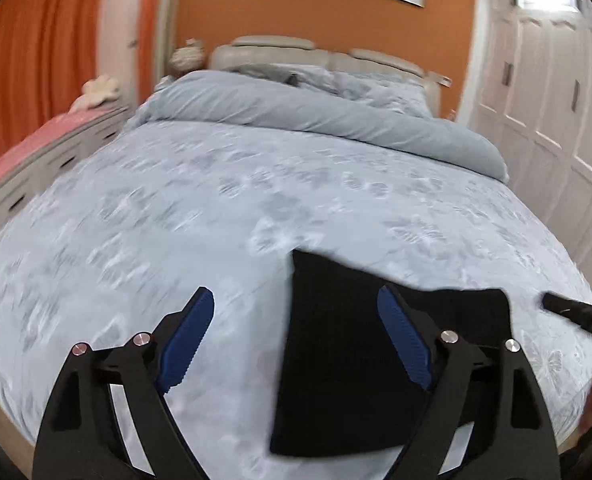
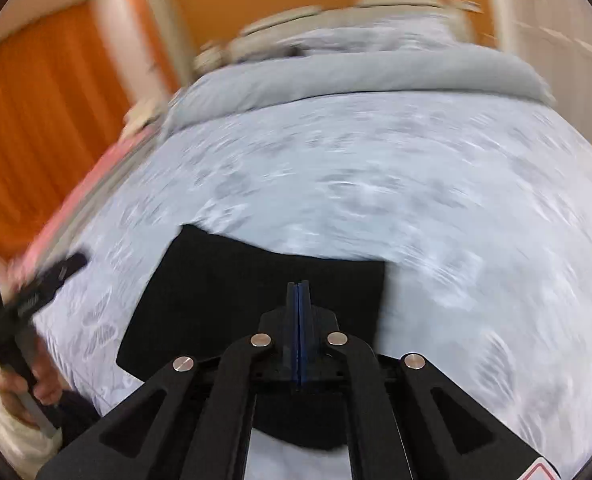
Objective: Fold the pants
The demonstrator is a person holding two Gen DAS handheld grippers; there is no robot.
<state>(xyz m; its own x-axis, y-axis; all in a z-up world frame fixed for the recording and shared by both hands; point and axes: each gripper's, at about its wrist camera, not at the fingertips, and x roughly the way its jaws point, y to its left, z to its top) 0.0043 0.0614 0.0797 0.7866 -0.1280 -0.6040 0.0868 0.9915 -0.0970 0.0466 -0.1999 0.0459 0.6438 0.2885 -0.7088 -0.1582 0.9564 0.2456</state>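
Black pants (image 1: 335,352) lie folded into a flat rectangle on the pale blue patterned bedspread (image 1: 216,208), near the bed's front edge. My left gripper (image 1: 296,320) is open above the bed, its right finger over the pants and its left finger over bare bedspread. In the right wrist view the pants (image 2: 236,288) lie just ahead. My right gripper (image 2: 299,286) is shut with its pads pressed together above the pants' near part, and nothing shows between the pads. The right gripper's tip (image 1: 555,304) shows at the left view's right edge, and the left gripper (image 2: 52,276) at the right view's left edge.
A folded grey duvet (image 1: 315,116) and a beige headboard (image 1: 319,54) lie at the bed's far end. A white dresser with a pink cover (image 1: 36,152) stands on the left. White wardrobe doors (image 1: 555,100) stand on the right. Orange curtains (image 1: 36,48) hang at the left.
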